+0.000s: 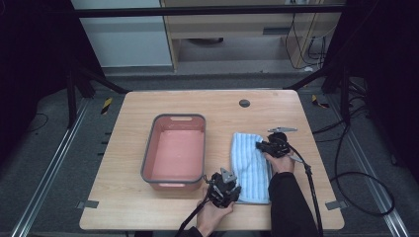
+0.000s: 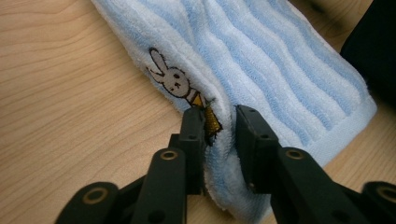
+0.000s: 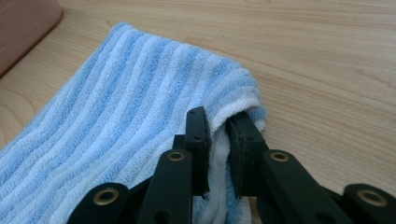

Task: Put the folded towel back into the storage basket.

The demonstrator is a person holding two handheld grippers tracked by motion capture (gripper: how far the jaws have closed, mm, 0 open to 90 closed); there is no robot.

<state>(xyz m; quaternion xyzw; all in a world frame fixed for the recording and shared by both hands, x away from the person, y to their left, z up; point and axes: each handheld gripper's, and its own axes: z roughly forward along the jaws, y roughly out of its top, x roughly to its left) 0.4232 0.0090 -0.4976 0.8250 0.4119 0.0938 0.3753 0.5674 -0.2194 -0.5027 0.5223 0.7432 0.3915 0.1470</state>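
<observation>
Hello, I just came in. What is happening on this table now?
A person is working with a gripper in each hand on a blue striped towel that lies folded on the wooden table. The left gripper has pinched the towel's edge near a small rabbit picture. The right gripper has pinched another corner. A pink tub stands beside the towel, with nothing visible inside.

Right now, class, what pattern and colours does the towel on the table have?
The towel has light blue and white stripes, plus a small embroidered rabbit; the left gripper view shows it best.
</observation>
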